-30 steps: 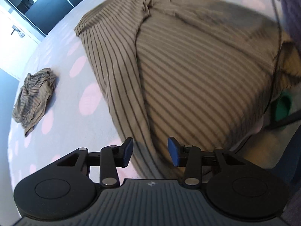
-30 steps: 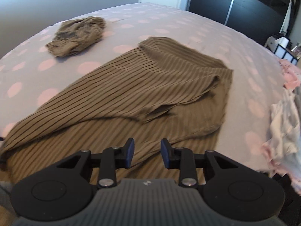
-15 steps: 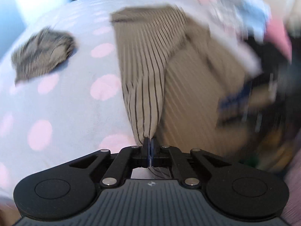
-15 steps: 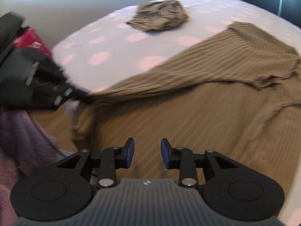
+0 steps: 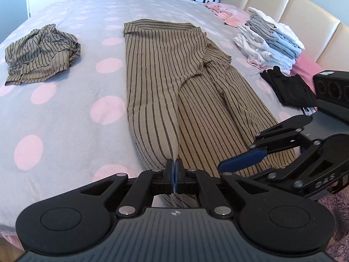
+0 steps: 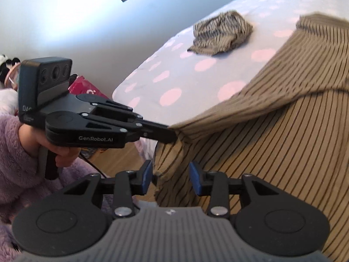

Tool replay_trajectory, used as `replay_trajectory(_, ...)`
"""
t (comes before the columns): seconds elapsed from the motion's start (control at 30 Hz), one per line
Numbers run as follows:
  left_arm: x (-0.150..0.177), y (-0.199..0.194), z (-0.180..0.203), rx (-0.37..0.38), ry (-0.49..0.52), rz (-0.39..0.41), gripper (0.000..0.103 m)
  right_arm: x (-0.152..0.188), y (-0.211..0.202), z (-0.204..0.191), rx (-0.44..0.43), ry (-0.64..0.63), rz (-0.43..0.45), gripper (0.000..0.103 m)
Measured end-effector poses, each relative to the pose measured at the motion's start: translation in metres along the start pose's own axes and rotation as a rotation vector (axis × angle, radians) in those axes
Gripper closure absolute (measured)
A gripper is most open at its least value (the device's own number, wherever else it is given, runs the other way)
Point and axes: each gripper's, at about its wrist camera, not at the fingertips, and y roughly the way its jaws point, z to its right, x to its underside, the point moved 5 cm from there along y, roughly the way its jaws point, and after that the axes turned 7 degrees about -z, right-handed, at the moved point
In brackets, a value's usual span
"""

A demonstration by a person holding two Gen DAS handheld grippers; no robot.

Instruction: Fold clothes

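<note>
The olive-brown trousers with thin dark stripes (image 5: 165,69) lie lengthwise on the pale lilac bedspread with pink dots (image 5: 65,113), waistband at the far end, hems at the near edge of the bed. One leg is pulled up into a taut ridge that runs straight into my left gripper (image 5: 174,173), whose blue pads are pressed together on the hem edge of that leg. The other leg lies flat beside it. My right gripper (image 6: 170,174) hovers just beside the left one at the same near edge; its jaws have just been opening and stand apart, with a loose hanging hem corner between them, though the pads do not press on it. In the right wrist view my left hand (image 6: 59,152), in a fluffy lilac sleeve (image 6: 15,163), holds its gripper level over the bed's corner. To the left of the trousers the spread is bare out to a crumpled striped garment of the same cloth (image 5: 41,52), well apart. To the right, a stack of folded white, grey and blue clothes (image 5: 270,41) and a folded black garment (image 5: 290,89) sit near the cream padded headboard (image 5: 305,13).
</note>
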Motion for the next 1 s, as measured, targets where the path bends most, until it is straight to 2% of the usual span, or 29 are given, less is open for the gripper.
replay_trajectory(0.1,0.001,0.000,0.002,-0.007,0.004,0.000,0.103,0.002,0.008,0.001,-0.018,0.019,-0.023,0.064)
replay_trajectory(0.17,0.001,0.000,0.004,-0.013,0.008,-0.001,0.103,0.003,0.011,-0.001,-0.027,0.014,-0.031,0.083)
replay_trajectory(0.2,0.001,0.000,0.005,-0.016,0.005,0.003,0.103,0.004,0.011,-0.003,-0.027,-0.003,-0.034,0.097)
replay_trajectory(0.3,0.002,-0.001,0.007,-0.015,-0.017,0.003,0.102,0.006,0.011,-0.009,-0.043,-0.040,-0.047,0.098)
replay_trajectory(0.33,0.003,-0.002,0.009,-0.016,-0.024,-0.003,0.094,0.007,0.012,-0.011,-0.048,-0.049,-0.053,0.098)
replay_trajectory(0.37,0.004,-0.004,0.011,-0.021,-0.030,-0.005,0.082,0.009,0.013,-0.013,-0.051,-0.059,-0.060,0.098)
replay_trajectory(0.43,0.008,-0.009,0.016,-0.014,-0.054,-0.015,0.068,0.011,0.015,-0.016,-0.051,-0.080,-0.072,0.098)
replay_trajectory(0.57,0.012,-0.009,0.031,0.046,-0.075,-0.053,0.063,0.014,0.019,-0.019,-0.046,-0.104,-0.089,0.098)
replay_trajectory(0.63,0.013,-0.001,0.035,0.023,-0.072,-0.091,0.063,0.015,0.019,-0.021,-0.045,-0.117,-0.096,0.098)
replay_trajectory(0.77,0.012,0.013,0.034,-0.015,-0.069,-0.155,0.066,0.020,0.020,-0.025,-0.027,-0.156,-0.107,0.098)
replay_trajectory(0.83,0.011,0.017,0.037,-0.028,-0.035,-0.177,0.075,0.021,0.022,-0.027,-0.010,-0.180,-0.115,0.098)
replay_trajectory(0.9,0.013,0.022,0.043,-0.028,-0.009,-0.198,0.089,0.022,0.022,-0.028,0.003,-0.198,-0.122,0.098)
replay_trajectory(0.93,0.013,0.025,0.044,-0.047,0.004,-0.207,0.098,0.021,0.021,-0.028,0.006,-0.202,-0.124,0.098)
replay_trajectory(1.0,0.014,0.032,0.045,-0.085,0.028,-0.221,0.102,0.020,0.018,-0.027,0.022,-0.222,-0.142,0.093)
